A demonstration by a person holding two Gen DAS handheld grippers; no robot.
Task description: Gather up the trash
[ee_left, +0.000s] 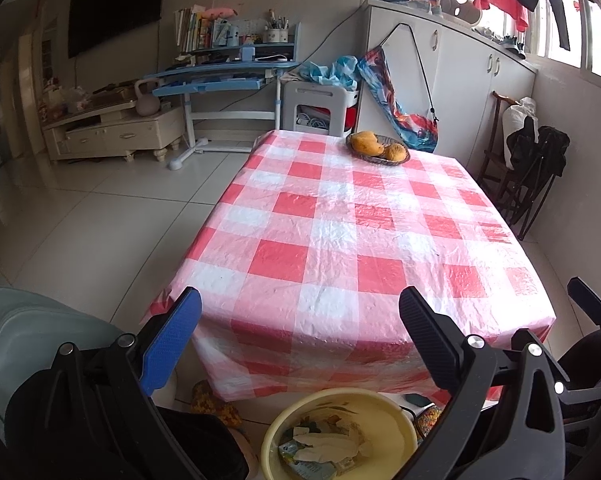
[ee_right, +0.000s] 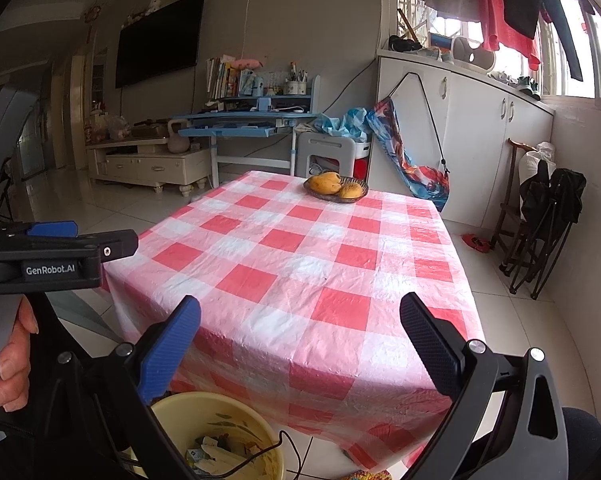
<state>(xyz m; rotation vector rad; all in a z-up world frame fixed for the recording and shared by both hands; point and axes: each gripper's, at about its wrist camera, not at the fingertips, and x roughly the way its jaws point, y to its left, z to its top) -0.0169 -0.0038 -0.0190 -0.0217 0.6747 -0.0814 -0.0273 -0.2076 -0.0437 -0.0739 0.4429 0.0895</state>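
A yellow plastic basin (ee_left: 392,428) stands on the floor below the table's near edge, holding crumpled white paper and wrappers (ee_left: 324,446). The right wrist view shows the same basin (ee_right: 256,432) at the bottom left with scraps (ee_right: 216,450) inside. My left gripper (ee_left: 300,300) hovers open and empty above the basin, in front of the table. Just to its right, my right gripper (ee_right: 300,304) is also open and empty. The left gripper (ee_right: 104,236) shows side-on at the left of the right wrist view, held by a hand (ee_right: 14,356).
The table (ee_left: 340,220) wears a red-and-white checked plastic cloth, with a basket of mangoes (ee_left: 378,148) at its far end. Folded black chairs (ee_right: 544,224) lean on the right wall. A thin black cable (ee_right: 276,446) runs over the basin. White tiled floor (ee_left: 100,220) lies to the left.
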